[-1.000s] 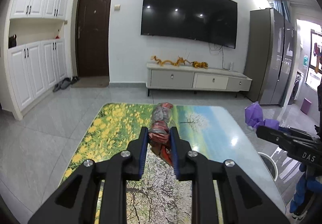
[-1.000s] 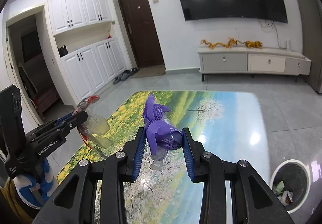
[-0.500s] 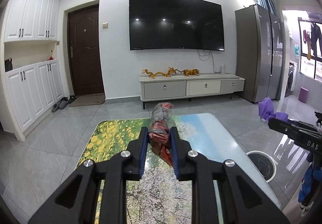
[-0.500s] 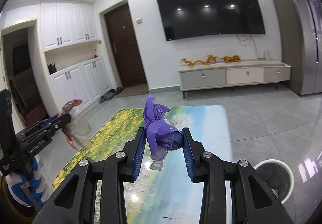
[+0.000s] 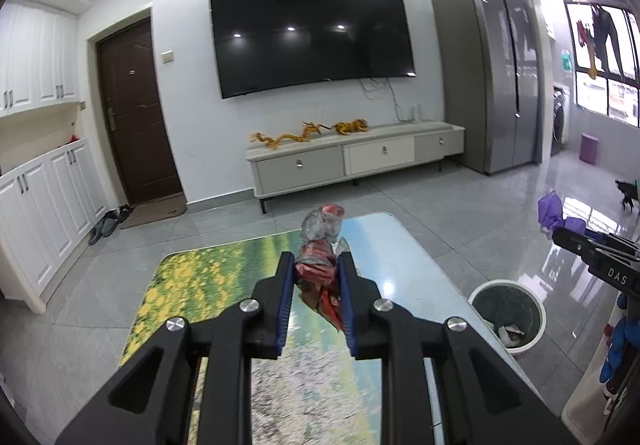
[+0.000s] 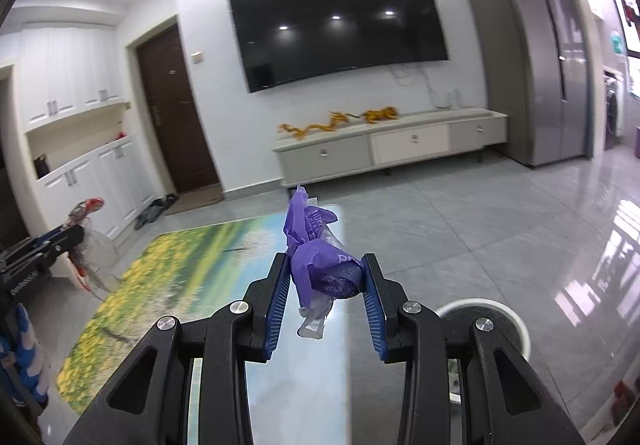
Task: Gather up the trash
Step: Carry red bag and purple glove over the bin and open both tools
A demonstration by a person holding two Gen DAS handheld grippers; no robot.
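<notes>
Both wrappers are up off the worktop [image 5: 404,265]. The left hand-held gripper [image 5: 316,277] is clamped on a crumpled red wrapper [image 5: 320,265], the right hand-held gripper [image 6: 325,277] pinches a purple wrapper [image 6: 320,265]. The white bin [image 5: 507,315] sits on the floor beside the worktop. My worry: this crinkly film is so light that an off-centre release could drift past the rim, or a loose tail could snag on a pad.

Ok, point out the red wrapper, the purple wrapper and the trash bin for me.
red wrapper [image 5: 318,271], left wrist view, crumpled middle between the fingers.
purple wrapper [image 6: 326,267], right wrist view, bulging middle.
trash bin [image 5: 538,329], left wrist view, white rim at right.
</notes>
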